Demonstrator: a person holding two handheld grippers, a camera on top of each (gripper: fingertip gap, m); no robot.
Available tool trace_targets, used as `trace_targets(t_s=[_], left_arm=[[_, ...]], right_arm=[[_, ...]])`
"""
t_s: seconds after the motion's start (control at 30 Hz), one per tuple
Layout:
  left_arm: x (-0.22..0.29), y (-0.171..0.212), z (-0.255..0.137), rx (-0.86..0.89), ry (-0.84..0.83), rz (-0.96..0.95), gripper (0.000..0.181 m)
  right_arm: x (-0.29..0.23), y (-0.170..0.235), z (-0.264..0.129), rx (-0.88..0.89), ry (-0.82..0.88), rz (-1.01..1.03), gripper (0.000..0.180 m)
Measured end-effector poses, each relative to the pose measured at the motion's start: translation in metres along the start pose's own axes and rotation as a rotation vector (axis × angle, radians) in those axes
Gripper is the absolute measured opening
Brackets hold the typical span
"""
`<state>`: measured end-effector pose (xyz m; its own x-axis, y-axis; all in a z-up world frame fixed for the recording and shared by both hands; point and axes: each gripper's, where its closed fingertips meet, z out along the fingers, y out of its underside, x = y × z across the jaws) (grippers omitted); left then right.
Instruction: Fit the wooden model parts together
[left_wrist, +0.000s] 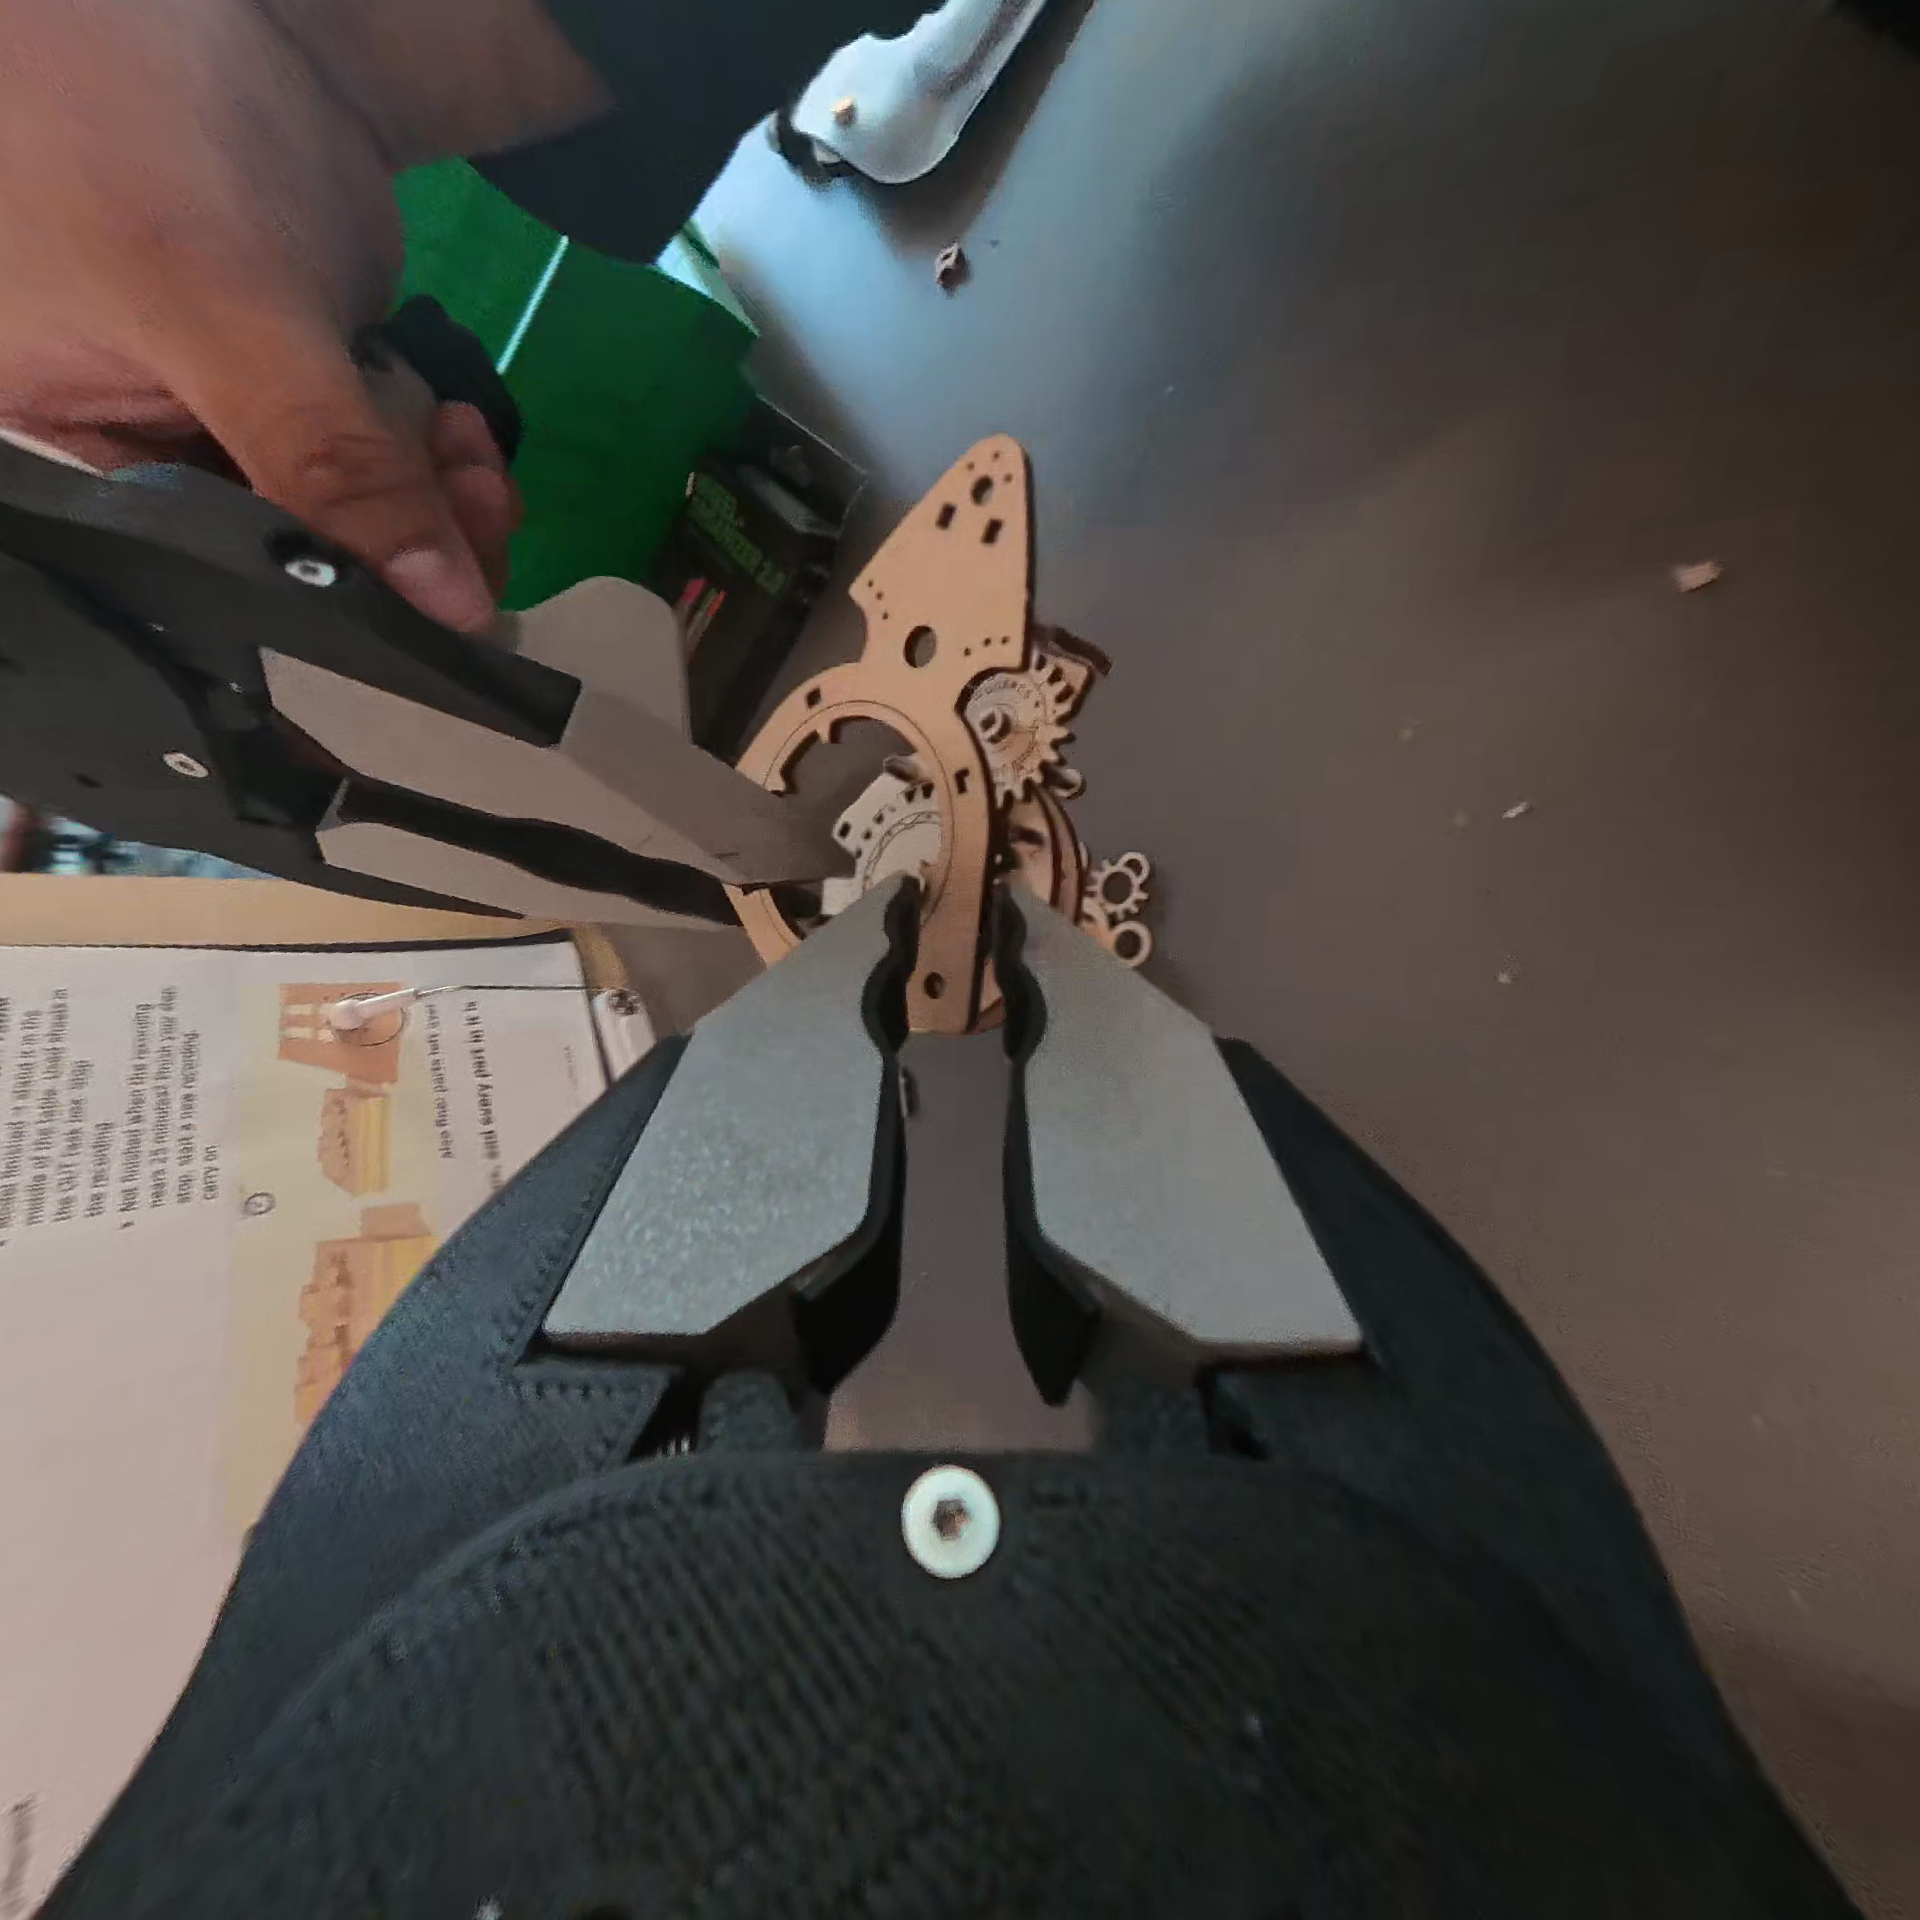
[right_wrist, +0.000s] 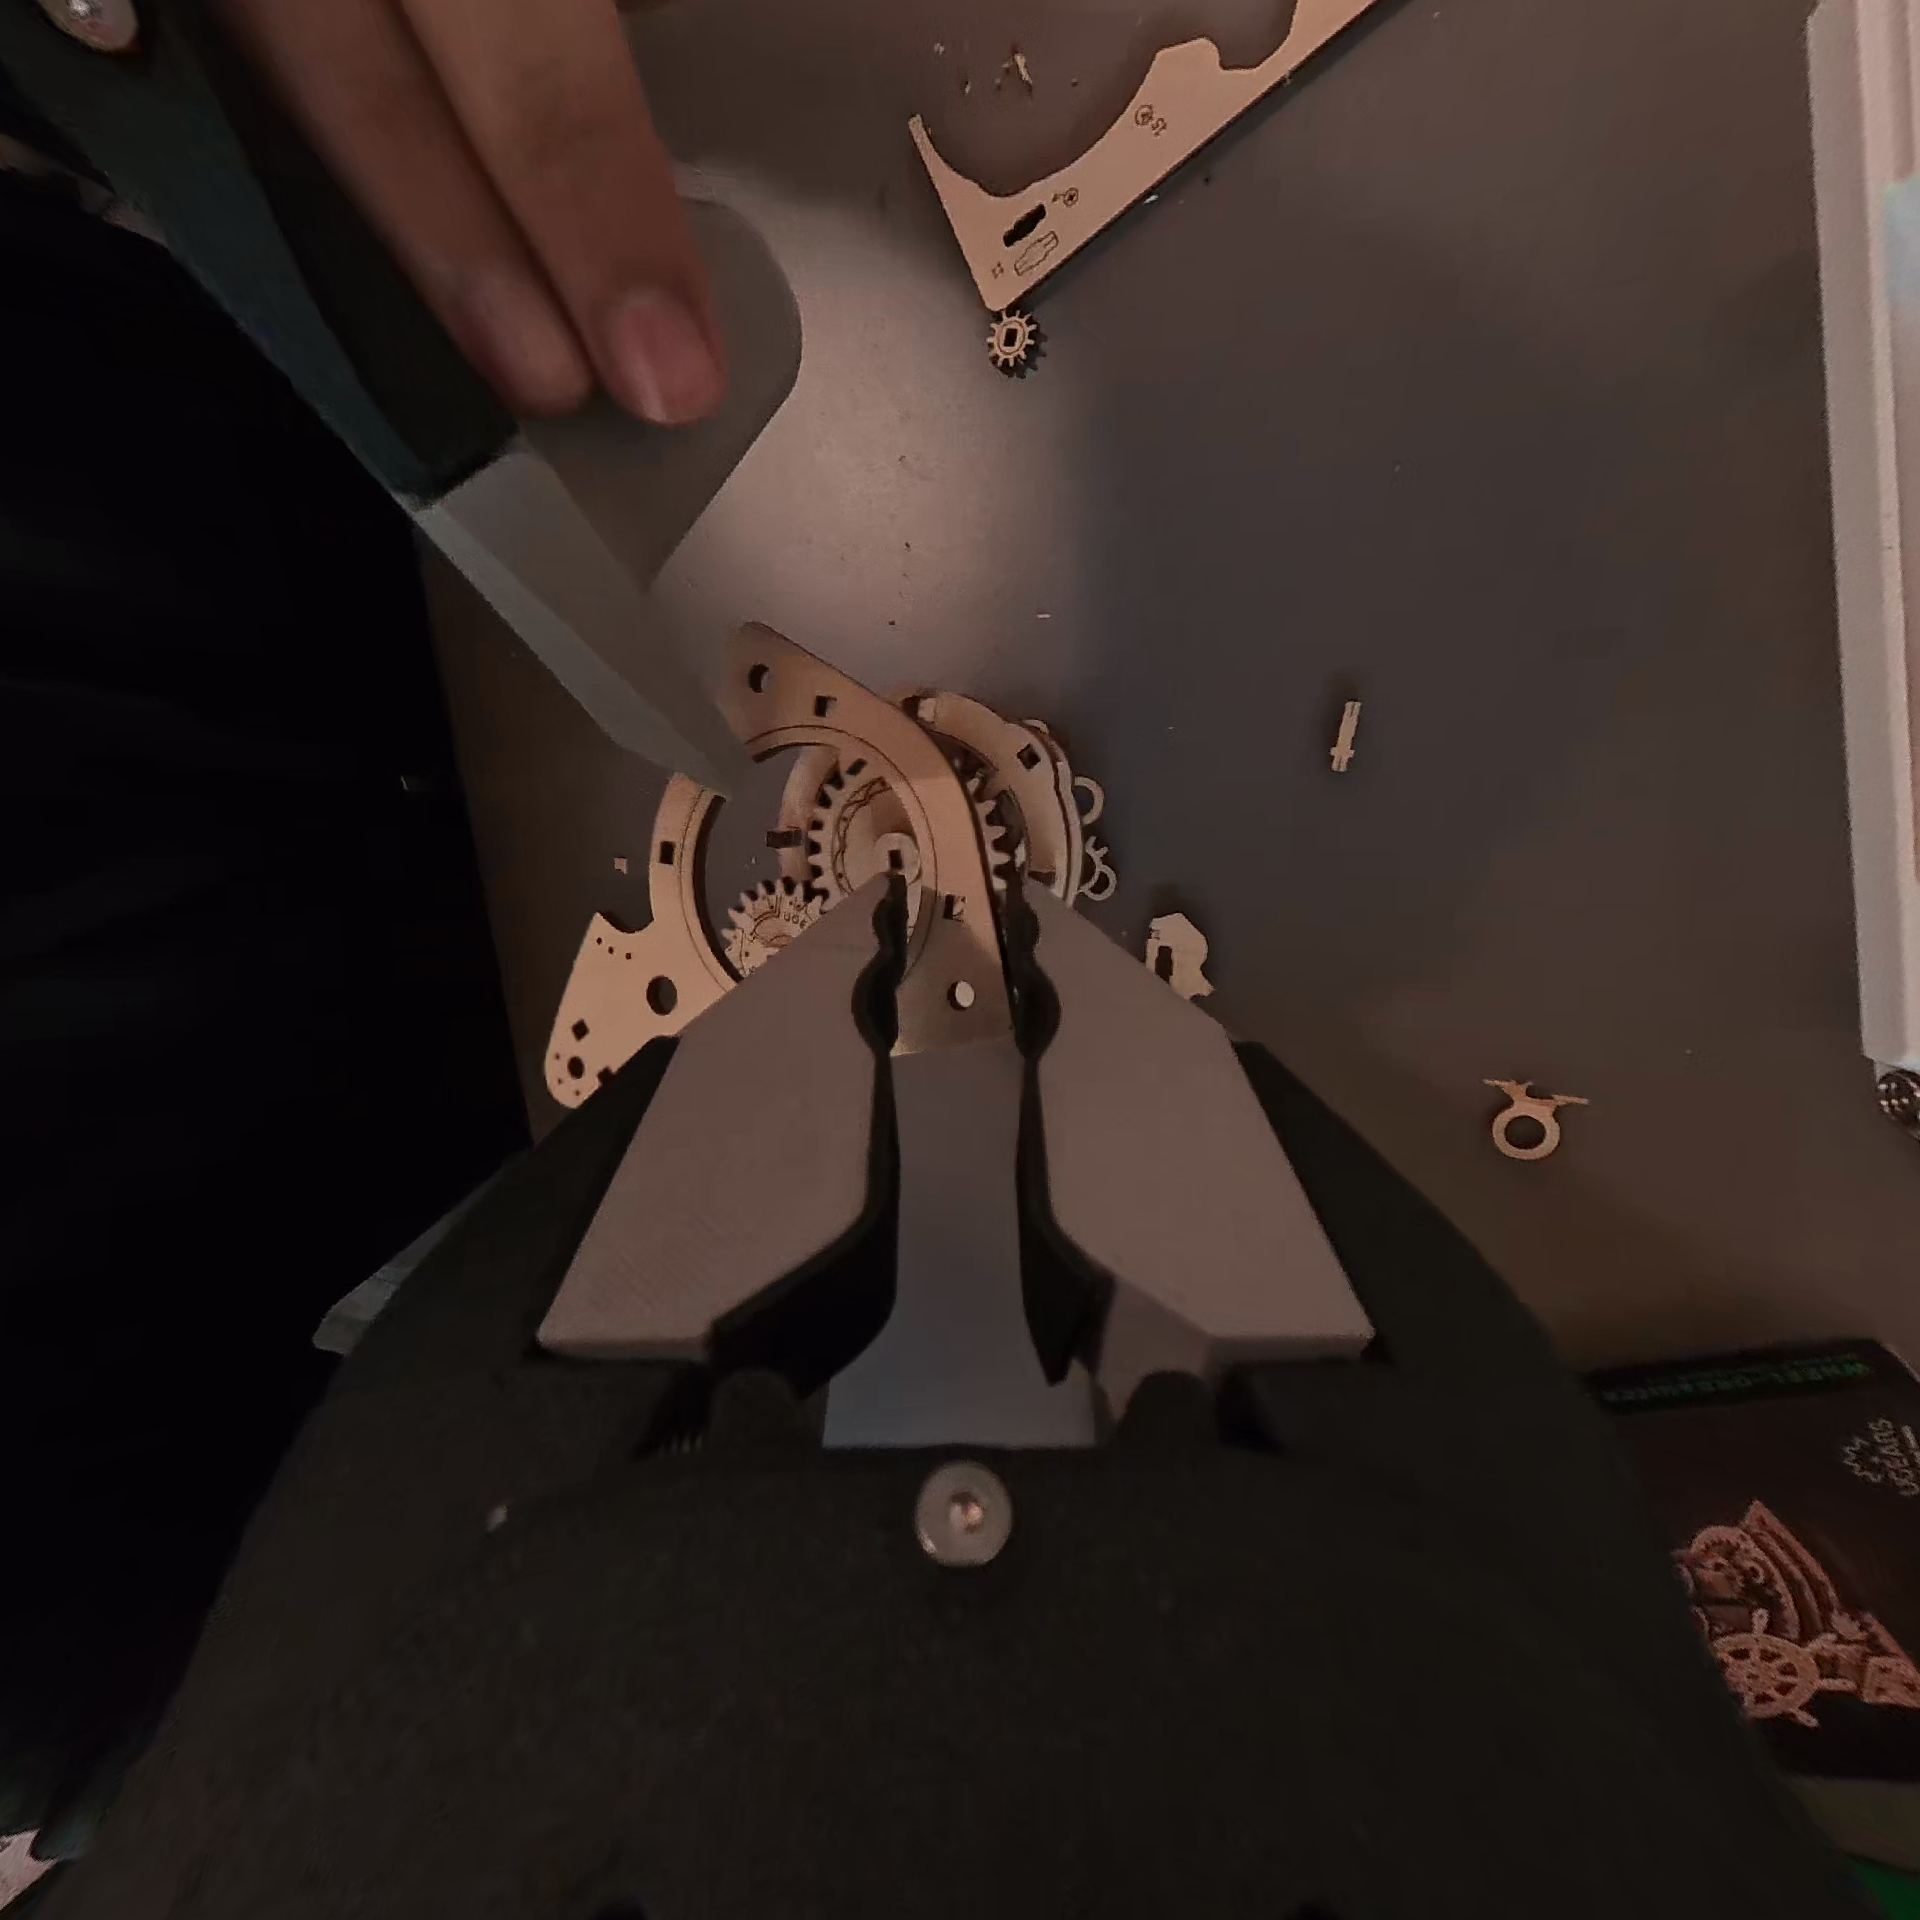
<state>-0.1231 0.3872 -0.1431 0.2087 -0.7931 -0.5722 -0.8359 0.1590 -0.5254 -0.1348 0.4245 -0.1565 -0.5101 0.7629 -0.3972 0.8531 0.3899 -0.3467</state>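
Observation:
The wooden model (left_wrist: 935, 582) is a flat pale plate with a ring cutout, with gears (left_wrist: 1023, 727) and more layers stacked behind it, standing on edge on the grey table. My left gripper (left_wrist: 956, 904) is shut on the model's lower rim, one finger on each side. My right gripper (left_wrist: 800, 862) comes in from the left, with its tips at the ring. In the right wrist view my right gripper (right_wrist: 951, 904) is shut on the model (right_wrist: 831, 717) near a toothed wheel. The left gripper's fingertip (right_wrist: 717, 764) touches the ring's edge.
A printed instruction sheet (left_wrist: 312, 1091), a green box (left_wrist: 603, 395) and a hand (left_wrist: 208, 312) are at the left. On the table (right_wrist: 1455, 623) lie a wooden offcut sheet (right_wrist: 1122, 156), a small gear (right_wrist: 1015, 343), a peg (right_wrist: 1345, 736), a ring piece (right_wrist: 1527, 1122) and a dark box (right_wrist: 1766, 1558).

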Motion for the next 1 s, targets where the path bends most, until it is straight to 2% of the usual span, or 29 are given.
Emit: trace_targets(t_s=[0.13,0.3,0.5,0.63,0.8,1.0], left_arm=[[-0.001,-0.003,0.006,-0.021,-0.13,0.085,0.01],[-0.002,-0.004,0.002,-0.008,-0.226,0.11,0.009],[0.002,-0.003,-0.005,0.045,-0.225,0.108,0.009],[0.007,-0.004,-0.008,0.12,-0.171,0.029,0.009],[0.009,-0.002,-0.011,0.136,-0.123,0.004,0.009],[0.004,0.003,-0.008,0.129,-0.063,-0.002,0.009]], right_arm=[[0.001,0.0,-0.003,0.015,-0.002,-0.005,0.016],[-0.004,0.003,-0.02,0.143,-0.004,-0.044,0.029],[0.005,0.018,-0.034,0.29,0.062,-0.087,0.046],[0.001,0.022,-0.019,0.311,0.015,-0.166,0.06],[0.002,0.018,0.0,0.295,0.036,-0.29,0.059],[-0.002,0.026,0.009,0.267,0.017,-0.272,0.054]])
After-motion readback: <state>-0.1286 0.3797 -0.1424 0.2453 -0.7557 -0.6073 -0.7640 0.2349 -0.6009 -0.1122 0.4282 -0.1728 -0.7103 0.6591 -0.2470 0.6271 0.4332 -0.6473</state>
